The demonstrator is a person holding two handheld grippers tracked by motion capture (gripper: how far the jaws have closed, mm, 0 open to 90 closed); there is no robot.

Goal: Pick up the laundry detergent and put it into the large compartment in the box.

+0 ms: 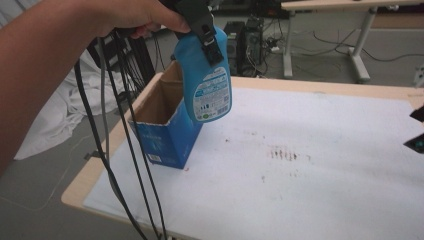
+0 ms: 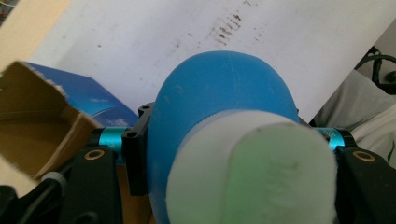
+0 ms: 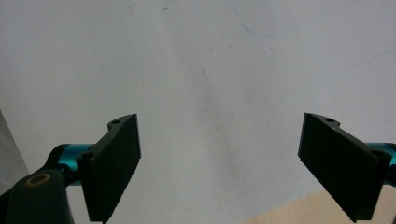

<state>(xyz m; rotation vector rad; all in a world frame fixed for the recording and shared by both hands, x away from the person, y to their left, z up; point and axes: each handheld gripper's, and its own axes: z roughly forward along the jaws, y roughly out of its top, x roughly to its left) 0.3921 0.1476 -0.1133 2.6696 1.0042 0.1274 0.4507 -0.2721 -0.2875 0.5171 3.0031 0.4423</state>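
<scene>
A blue bottle point(image 1: 207, 85) with a printed label hangs base-down in the air above the open top of a blue cardboard box point(image 1: 165, 135). My left gripper point(image 1: 201, 34) is shut on the bottle's upper part, held by a hand at the top of the high view. In the left gripper view the bottle point(image 2: 219, 93) sits between the black jaws, its pale cap point(image 2: 252, 172) closest to the camera, with the box point(image 2: 42, 126) below at the left. My right gripper point(image 1: 417, 131) is at the table's right edge. Its jaws point(image 3: 243, 163) stand wide open over the white cover, with nothing between them.
A white cover point(image 1: 300, 190) lies over the wooden table, with dark stains point(image 1: 282, 154) near its middle. Black cables point(image 1: 115, 150) hang from the left hand past the table's left edge. A white cloth point(image 1: 50, 120) lies on the floor to the left. Another table point(image 1: 350, 5) stands behind.
</scene>
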